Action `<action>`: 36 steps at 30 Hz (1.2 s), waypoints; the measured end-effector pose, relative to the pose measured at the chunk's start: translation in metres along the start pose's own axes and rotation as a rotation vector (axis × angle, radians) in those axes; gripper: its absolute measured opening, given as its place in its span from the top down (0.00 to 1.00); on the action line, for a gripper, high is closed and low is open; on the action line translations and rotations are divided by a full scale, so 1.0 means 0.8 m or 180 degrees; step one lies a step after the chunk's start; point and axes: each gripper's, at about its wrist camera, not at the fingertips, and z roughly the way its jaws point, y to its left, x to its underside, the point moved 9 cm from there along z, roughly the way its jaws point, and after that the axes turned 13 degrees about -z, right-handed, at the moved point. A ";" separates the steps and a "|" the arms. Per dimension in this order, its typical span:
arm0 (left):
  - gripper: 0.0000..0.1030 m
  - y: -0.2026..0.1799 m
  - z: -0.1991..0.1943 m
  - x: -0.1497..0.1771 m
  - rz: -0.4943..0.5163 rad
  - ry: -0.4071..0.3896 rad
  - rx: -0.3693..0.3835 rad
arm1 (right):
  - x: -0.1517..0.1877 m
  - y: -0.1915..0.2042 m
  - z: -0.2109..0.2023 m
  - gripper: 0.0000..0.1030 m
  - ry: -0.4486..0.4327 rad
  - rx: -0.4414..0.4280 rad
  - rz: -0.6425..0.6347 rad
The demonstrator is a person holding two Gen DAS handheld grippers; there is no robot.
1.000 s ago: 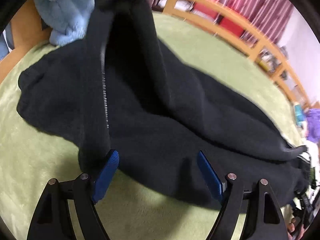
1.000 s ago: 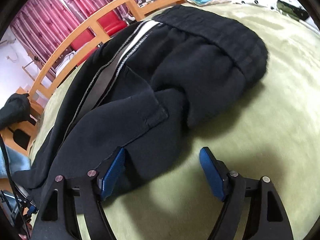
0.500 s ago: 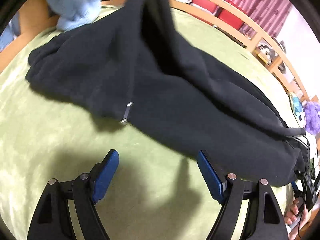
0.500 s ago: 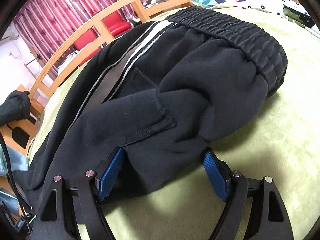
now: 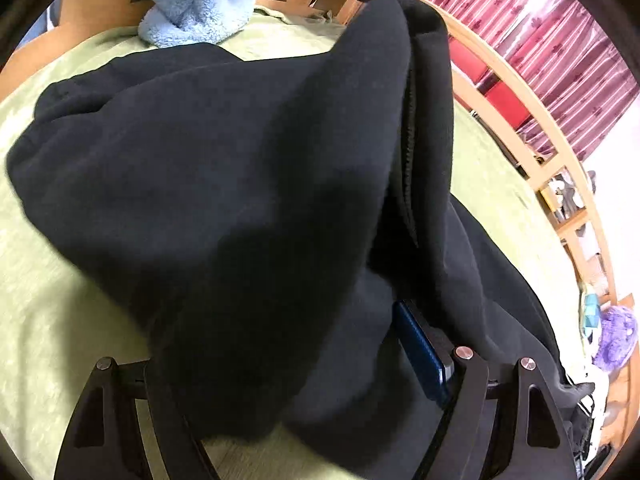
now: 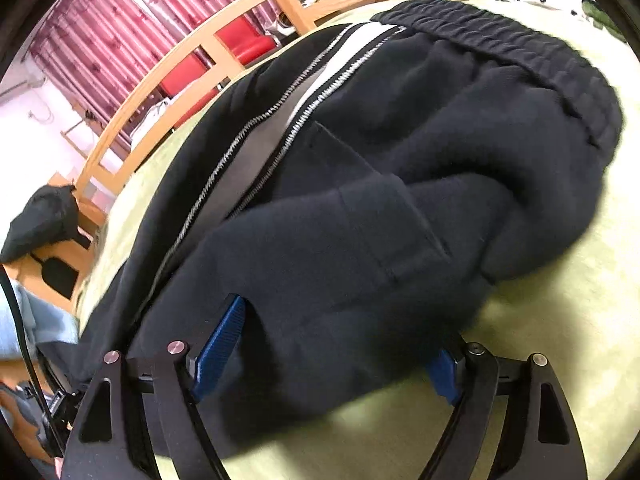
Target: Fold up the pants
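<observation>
Left-wrist view showed the black pants (image 5: pixel 240 184) heaped on the green bed cover (image 5: pixel 44 320), a blue fleece (image 5: pixel 196 4) beyond them. The left tool (image 5: pixel 304 364) stood wide, cloth bunched between its pads. The right tool (image 6: pixel 332 344), just widening, straddled a pants fold below the waistband (image 6: pixel 500 44).
</observation>
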 end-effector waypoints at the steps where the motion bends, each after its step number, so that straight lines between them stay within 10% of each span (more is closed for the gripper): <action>1: 0.23 -0.002 0.004 0.000 0.0041 -0.0026 -0.0050 | -0.002 0.003 0.004 0.19 -0.0013 0.0020 -0.0012; 3: 0.30 -0.006 0.005 0.002 0.0130 -0.0109 -0.0108 | -0.007 0.008 0.009 0.21 -0.0057 0.0064 -0.0013; 5: 0.58 -0.005 0.002 0.002 0.0196 -0.0160 -0.0135 | -0.009 0.007 0.006 0.42 -0.0112 0.0166 -0.0061; 8: 0.76 -0.004 -0.009 0.000 0.0201 -0.0103 -0.0008 | -0.013 0.003 -0.002 0.79 -0.0173 0.0238 -0.0109; 10: 0.79 -0.003 -0.024 -0.006 0.0242 -0.0108 0.0068 | -0.016 0.004 -0.012 0.84 -0.0213 0.0239 -0.0110; 23: 0.85 0.030 -0.153 0.041 0.0471 -0.0001 0.0346 | 0.006 0.018 -0.145 0.89 -0.0292 0.0446 -0.0464; 36: 0.85 0.109 -0.266 0.169 0.0650 0.0219 0.0481 | 0.149 -0.071 -0.312 0.89 -0.0268 0.0681 -0.0540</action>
